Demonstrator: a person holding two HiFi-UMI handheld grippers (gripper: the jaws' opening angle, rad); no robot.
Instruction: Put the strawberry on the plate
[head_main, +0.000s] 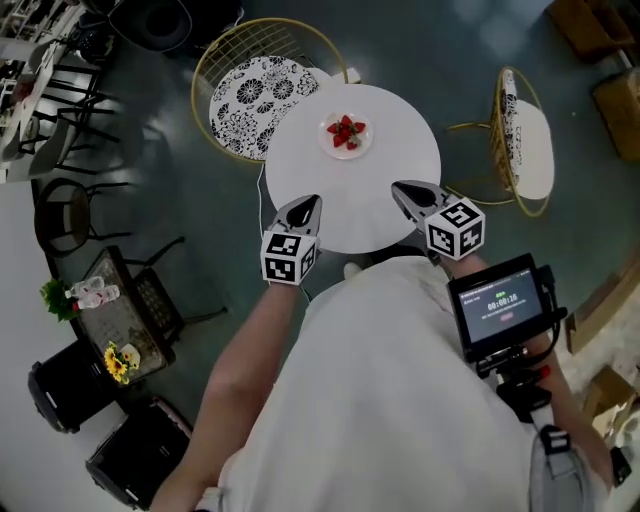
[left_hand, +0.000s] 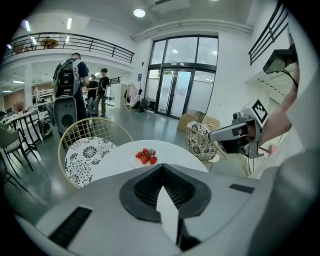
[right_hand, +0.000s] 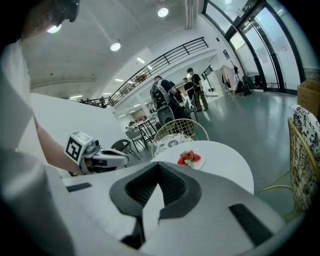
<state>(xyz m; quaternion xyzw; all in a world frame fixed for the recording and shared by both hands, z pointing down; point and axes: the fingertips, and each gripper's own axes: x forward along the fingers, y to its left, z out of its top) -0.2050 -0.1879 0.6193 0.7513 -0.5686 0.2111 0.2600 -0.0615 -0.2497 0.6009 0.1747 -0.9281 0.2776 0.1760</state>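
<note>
Several red strawberries (head_main: 346, 131) lie on a small white plate (head_main: 331, 146) at the far side of a round white table (head_main: 390, 160). My left gripper (head_main: 309, 202) hovers over the table's near edge at the left, jaws shut and empty. Over the near right edge, my right gripper (head_main: 401, 189) is likewise shut on nothing. In the left gripper view the strawberries (left_hand: 146, 156) sit ahead of the closed jaws (left_hand: 162, 169), and the right gripper (left_hand: 235, 135) shows at the right. The right gripper view has the strawberries (right_hand: 190, 158) ahead, with the left gripper (right_hand: 107, 159) at the left.
A gold wire chair with a patterned cushion (head_main: 255, 95) stands behind the table's left. A second one (head_main: 525, 140) stands to the right. A low side table with flowers (head_main: 110, 330) is at the left. People (left_hand: 75, 85) stand far back in the hall.
</note>
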